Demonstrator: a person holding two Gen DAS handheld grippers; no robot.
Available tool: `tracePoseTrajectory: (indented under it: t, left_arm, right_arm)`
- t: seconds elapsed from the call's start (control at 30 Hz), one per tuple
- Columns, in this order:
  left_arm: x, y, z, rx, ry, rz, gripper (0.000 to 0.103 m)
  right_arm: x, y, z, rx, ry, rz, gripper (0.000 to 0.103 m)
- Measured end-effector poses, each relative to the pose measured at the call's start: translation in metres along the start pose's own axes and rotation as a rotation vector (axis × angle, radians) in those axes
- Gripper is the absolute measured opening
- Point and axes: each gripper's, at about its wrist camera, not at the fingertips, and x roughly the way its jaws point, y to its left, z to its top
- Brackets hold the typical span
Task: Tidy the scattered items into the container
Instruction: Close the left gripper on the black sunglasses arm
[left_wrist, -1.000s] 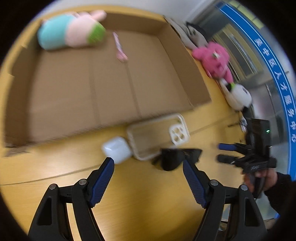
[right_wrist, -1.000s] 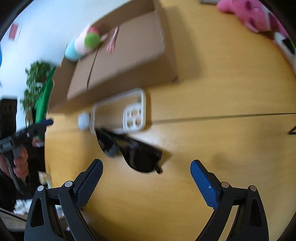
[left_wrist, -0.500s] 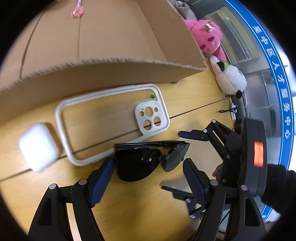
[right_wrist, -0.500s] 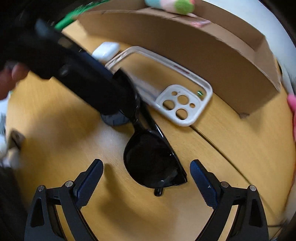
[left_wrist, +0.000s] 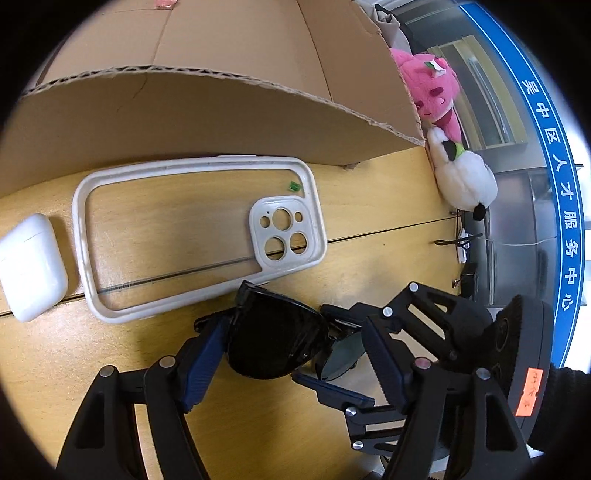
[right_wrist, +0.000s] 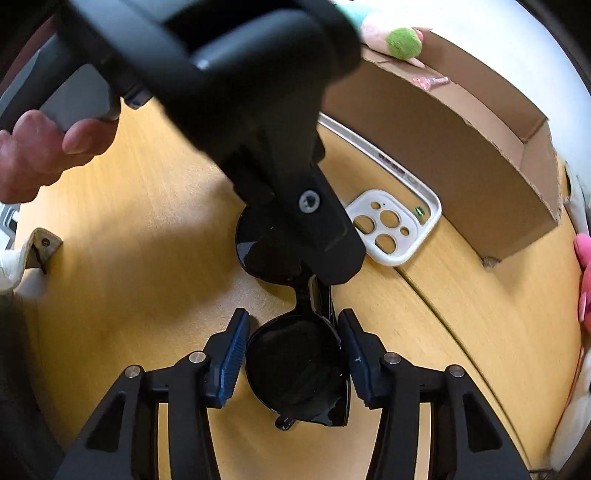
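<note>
Black sunglasses lie on the wooden table in front of a cardboard box. My left gripper straddles one lens; its left pad touches the frame, the right pad stands apart. My right gripper is closed on the other lens, both blue pads against the rim. The right gripper also shows in the left wrist view. The left gripper's body hides part of the sunglasses in the right wrist view. A clear phone case and a white earbud case lie beside the box.
Inside the box lie a plush toy and a small pink item. A pink plush and a white plush sit right of the box. A hand holds the left gripper.
Both grippers have moved in onto the sunglasses. The right gripper's jaws have closed from wide open onto one lens. The left jaws have narrowed around the other lens.
</note>
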Motion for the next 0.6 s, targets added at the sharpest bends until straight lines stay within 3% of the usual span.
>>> tracePoseTrajectory:
  t: [0.1, 0.5, 0.6]
  left_arm:
    - [0.001, -0.002, 0.003, 0.000, 0.010, 0.023, 0.064]
    - [-0.011, 0.001, 0.023, -0.128, 0.033, 0.024, 0.063]
    - [-0.019, -0.002, 0.027, -0.125, 0.025, 0.074, 0.053]
  right_arm:
    - [0.001, -0.004, -0.001, 0.040, 0.000, 0.001, 0.053]
    - [-0.001, -0.009, 0.009, 0.086, -0.012, -0.060, 0.053]
    - [-0.006, -0.012, 0.016, 0.087, -0.018, -0.087, 0.052]
